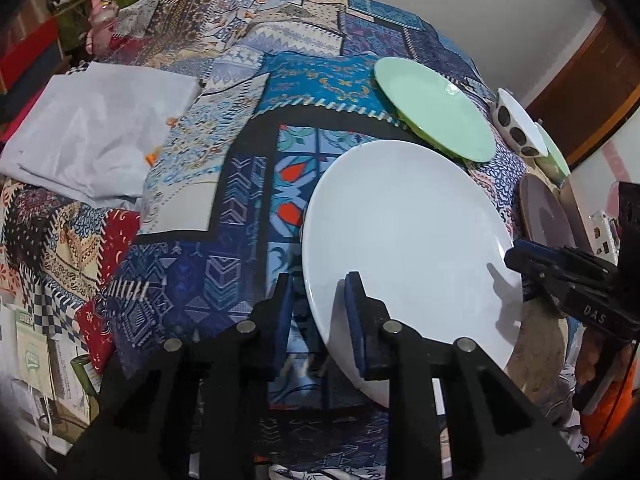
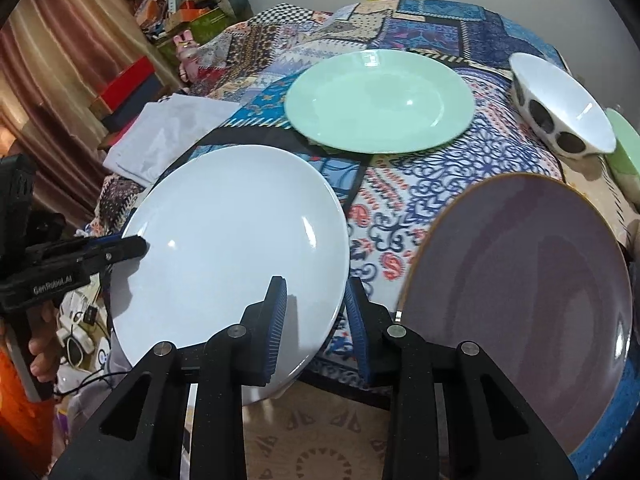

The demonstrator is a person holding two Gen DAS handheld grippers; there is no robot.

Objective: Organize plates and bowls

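Glossy round white plate [image 2: 236,248] clamped at opposite rims: left tongs [image 1: 320,320] on one edge, right tongs [image 2: 316,320] on the other, ribbed blue pads gripping. Beyond both tongs, smooth mint plate [image 2: 380,100] flat on quilted patchwork desk [image 2: 400,200]. Beside right tongs, matte mauve plate [image 2: 528,296]; farther off, spotted white bowl [image 2: 564,108].

The left gripper [image 1: 320,312] pinches the near rim of the white plate [image 1: 404,240], one blue pad above, one below. The right gripper [image 1: 520,258] grips the plate's far edge. Beyond lie a green plate [image 1: 432,110] and a spotted bowl [image 1: 520,124] on the patchwork cloth [image 1: 224,208].
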